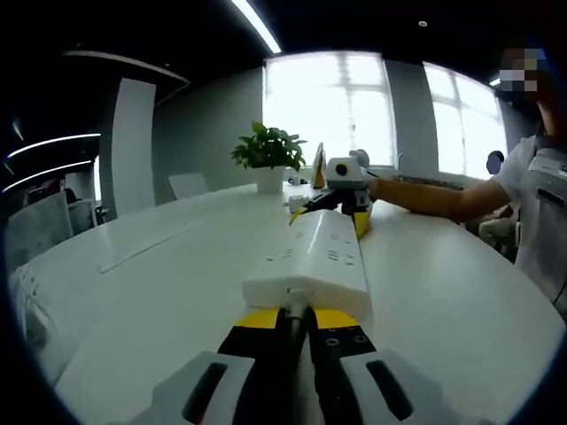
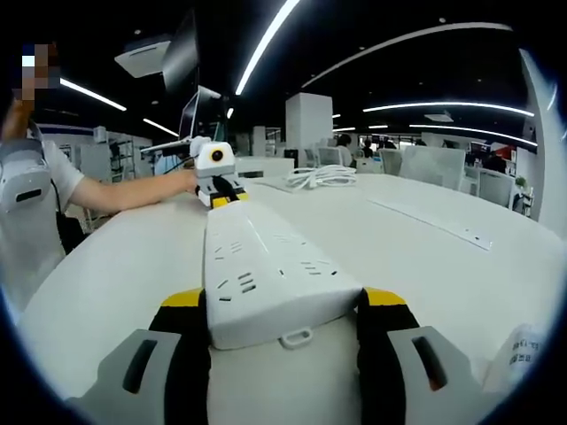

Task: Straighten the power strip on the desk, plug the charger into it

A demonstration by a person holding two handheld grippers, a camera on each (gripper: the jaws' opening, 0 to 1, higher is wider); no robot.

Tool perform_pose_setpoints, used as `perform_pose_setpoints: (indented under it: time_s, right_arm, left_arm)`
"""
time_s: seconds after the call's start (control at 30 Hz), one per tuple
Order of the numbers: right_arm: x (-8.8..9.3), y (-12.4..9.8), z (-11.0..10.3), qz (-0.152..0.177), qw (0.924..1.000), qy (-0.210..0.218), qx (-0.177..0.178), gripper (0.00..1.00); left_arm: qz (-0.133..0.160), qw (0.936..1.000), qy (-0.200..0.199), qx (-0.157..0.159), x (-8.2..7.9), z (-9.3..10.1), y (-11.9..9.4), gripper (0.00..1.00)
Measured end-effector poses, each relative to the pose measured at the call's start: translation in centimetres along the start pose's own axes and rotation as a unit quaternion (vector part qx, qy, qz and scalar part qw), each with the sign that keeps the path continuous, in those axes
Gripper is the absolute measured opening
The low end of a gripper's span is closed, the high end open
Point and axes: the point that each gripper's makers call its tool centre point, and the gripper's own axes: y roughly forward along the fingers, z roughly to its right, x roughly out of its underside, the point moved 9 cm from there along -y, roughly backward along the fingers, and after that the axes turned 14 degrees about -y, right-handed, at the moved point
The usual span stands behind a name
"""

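Gripping both ends of the power strip [image 2: 266,270] on the white surface [image 2: 425,257], right gripper [image 2: 282,332] fingers straddling its width, left gripper [image 1: 299,332] fingers clenched on its end; pivot w/ both together, keep it flat.

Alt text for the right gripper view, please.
The right gripper clamps the near end of a white power strip lying on a white desk. The left gripper holds its far end; a coiled white cable lies beyond.
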Motion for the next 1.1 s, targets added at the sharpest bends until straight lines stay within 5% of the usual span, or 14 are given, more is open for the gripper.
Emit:
perform_pose_setpoints:
  time_s: [1.1]
  right_arm:
    - [0.04, 0.12, 0.35, -0.001, 0.9999, 0.004, 0.014, 0.67]
  left_arm:
    - [0.005, 0.9999, -0.004, -0.009, -0.18, -0.48, 0.33, 0.14]
